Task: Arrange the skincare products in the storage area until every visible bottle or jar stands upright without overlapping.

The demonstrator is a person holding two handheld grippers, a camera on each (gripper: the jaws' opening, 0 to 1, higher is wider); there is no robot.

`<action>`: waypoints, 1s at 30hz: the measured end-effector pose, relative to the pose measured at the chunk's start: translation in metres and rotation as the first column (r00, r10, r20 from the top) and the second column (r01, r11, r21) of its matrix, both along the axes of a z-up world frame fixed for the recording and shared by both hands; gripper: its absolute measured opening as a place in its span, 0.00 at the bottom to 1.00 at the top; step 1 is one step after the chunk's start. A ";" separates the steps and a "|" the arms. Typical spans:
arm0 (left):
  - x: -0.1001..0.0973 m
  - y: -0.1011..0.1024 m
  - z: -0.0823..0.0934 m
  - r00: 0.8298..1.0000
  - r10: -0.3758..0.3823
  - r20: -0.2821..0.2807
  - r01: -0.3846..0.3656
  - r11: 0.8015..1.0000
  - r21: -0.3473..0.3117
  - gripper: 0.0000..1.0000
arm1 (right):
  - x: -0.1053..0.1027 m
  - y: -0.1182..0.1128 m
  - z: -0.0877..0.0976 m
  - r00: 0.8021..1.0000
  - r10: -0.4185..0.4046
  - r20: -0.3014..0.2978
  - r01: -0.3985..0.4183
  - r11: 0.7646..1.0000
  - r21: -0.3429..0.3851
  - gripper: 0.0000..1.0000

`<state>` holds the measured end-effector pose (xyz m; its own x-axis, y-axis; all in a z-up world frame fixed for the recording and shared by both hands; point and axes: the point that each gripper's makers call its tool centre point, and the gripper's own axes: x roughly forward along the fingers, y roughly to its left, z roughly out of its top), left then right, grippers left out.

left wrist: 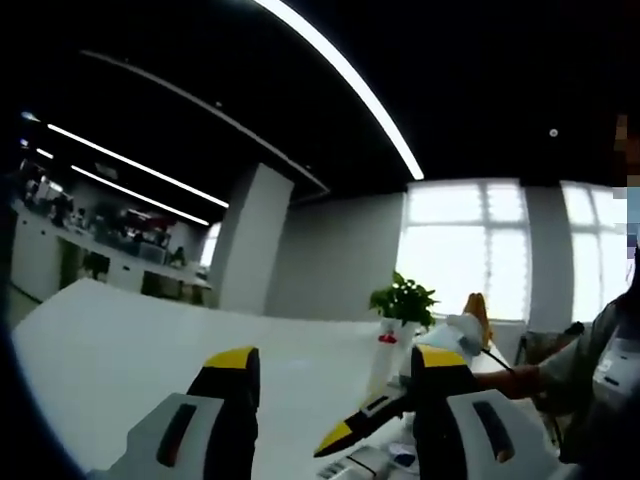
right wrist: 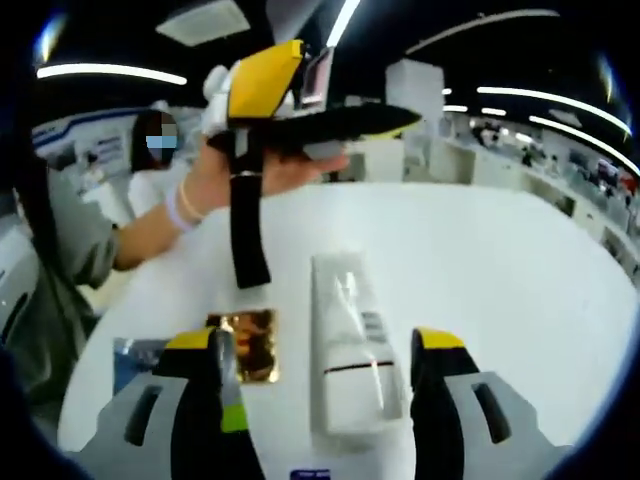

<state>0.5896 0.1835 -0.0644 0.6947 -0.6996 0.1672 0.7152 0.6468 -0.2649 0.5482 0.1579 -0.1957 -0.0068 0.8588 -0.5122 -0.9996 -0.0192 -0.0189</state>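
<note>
White tube (right wrist: pixel 350 345) lying flat on table (right wrist: pixel 500 270), gold packet (right wrist: pixel 250 343) beside

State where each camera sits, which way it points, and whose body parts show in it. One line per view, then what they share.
Left gripper view: rides the left gripper, raised, facing across the white table to a potted plant and windows; the person's sleeve is at right.
Right gripper view: rides the right gripper, angled down at a white tube lying flat and a gold packet; the person's hand shows.
Shared: the table, and each view catches the other gripper.
</note>
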 end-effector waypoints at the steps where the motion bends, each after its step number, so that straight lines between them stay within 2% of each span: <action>1: 0.000 0.001 -0.001 1.000 0.003 -0.002 -0.003 1.000 0.003 0.63 | 0.001 0.002 0.000 1.000 -0.001 0.002 0.001 1.000 -0.007 0.76; 6: 0.000 0.002 -0.001 1.000 0.011 0.000 -0.011 1.000 0.002 0.63 | 0.000 0.008 -0.010 1.000 0.017 -0.009 -0.018 0.996 -0.085 0.74; 10: 0.001 0.003 -0.001 1.000 0.013 0.000 -0.013 1.000 -0.004 0.62 | 0.010 0.012 -0.018 0.999 -0.032 -0.016 0.029 0.988 -0.150 0.72; 13: 0.001 0.003 -0.001 1.000 0.014 0.001 -0.014 1.000 0.001 0.62 | 0.015 0.014 -0.023 0.999 -0.037 -0.009 0.034 0.982 -0.184 0.61; 17: 0.001 0.006 0.000 1.000 0.021 0.005 -0.021 1.000 0.001 0.62 | 0.017 0.017 -0.023 0.999 -0.035 0.003 0.035 0.980 -0.198 0.53; 20: 0.003 0.009 0.001 1.000 0.025 0.003 -0.025 1.000 -0.010 0.61 | 0.024 0.019 -0.021 0.998 -0.050 0.044 0.058 0.979 -0.194 0.38; 21: 0.003 0.009 0.001 1.000 0.026 0.003 -0.026 1.000 -0.013 0.61 | 0.025 0.018 -0.020 0.997 -0.057 0.042 0.064 0.978 -0.197 0.36; 24: 0.005 0.011 0.003 0.999 0.032 0.006 -0.032 0.999 -0.013 0.61 | 0.026 0.016 -0.020 0.998 -0.054 0.044 0.062 0.978 -0.200 0.35; 30: 0.005 0.010 0.003 0.999 0.039 0.018 -0.039 0.999 0.005 0.61 | 0.028 0.013 -0.020 0.993 -0.113 0.032 0.117 0.963 -0.241 0.33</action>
<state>0.5948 0.1939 -0.0616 0.7184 -0.6729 0.1765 0.6940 0.6756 -0.2490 0.5758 0.1710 -0.2160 0.0957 0.7035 -0.7042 -0.9949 0.0898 -0.0455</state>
